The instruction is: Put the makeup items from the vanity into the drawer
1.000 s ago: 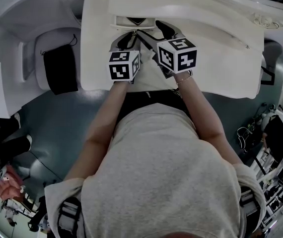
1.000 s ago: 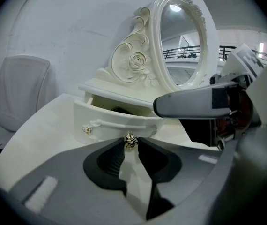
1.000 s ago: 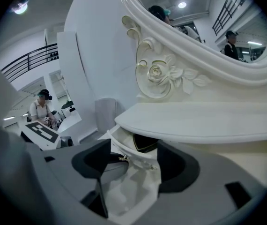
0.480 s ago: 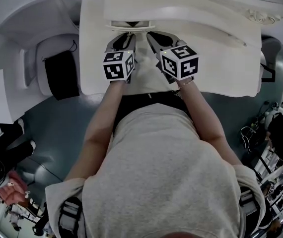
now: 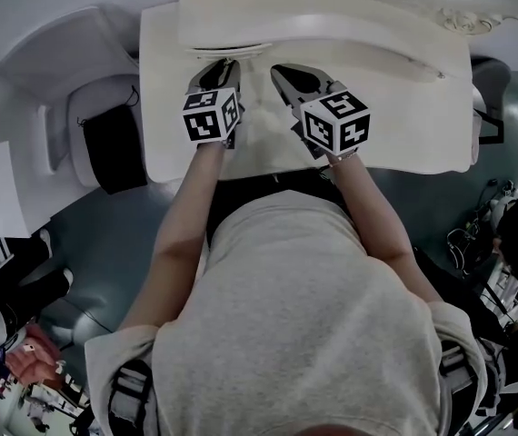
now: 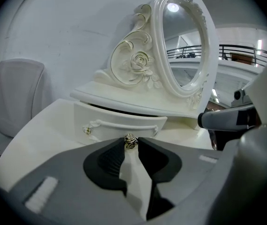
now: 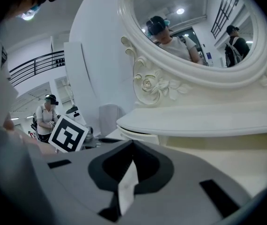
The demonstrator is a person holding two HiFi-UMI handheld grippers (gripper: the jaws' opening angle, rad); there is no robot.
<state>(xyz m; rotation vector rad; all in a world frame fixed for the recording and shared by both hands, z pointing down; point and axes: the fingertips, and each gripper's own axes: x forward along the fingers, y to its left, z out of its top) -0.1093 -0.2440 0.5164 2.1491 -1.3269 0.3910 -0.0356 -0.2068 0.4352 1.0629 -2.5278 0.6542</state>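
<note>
Glossy grey-blue floor (image 5: 104, 234), white padded chair (image 5: 82, 107) with black fabric bag (image 5: 114, 143) on its seat, plain white wall (image 6: 68, 27), black balcony railing (image 6: 246, 55) in the distance.

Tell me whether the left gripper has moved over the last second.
Yes. The left gripper, on the drawer knob, has moved away from the vanity's front edge, toward the mirror shelf.

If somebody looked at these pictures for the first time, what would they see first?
Probably the big oval mirror standing at the back of the white vanity, with a carved rose beside it. Then the left gripper, its jaws pinching a tiny gold knob just in front of the little drawer.
</note>
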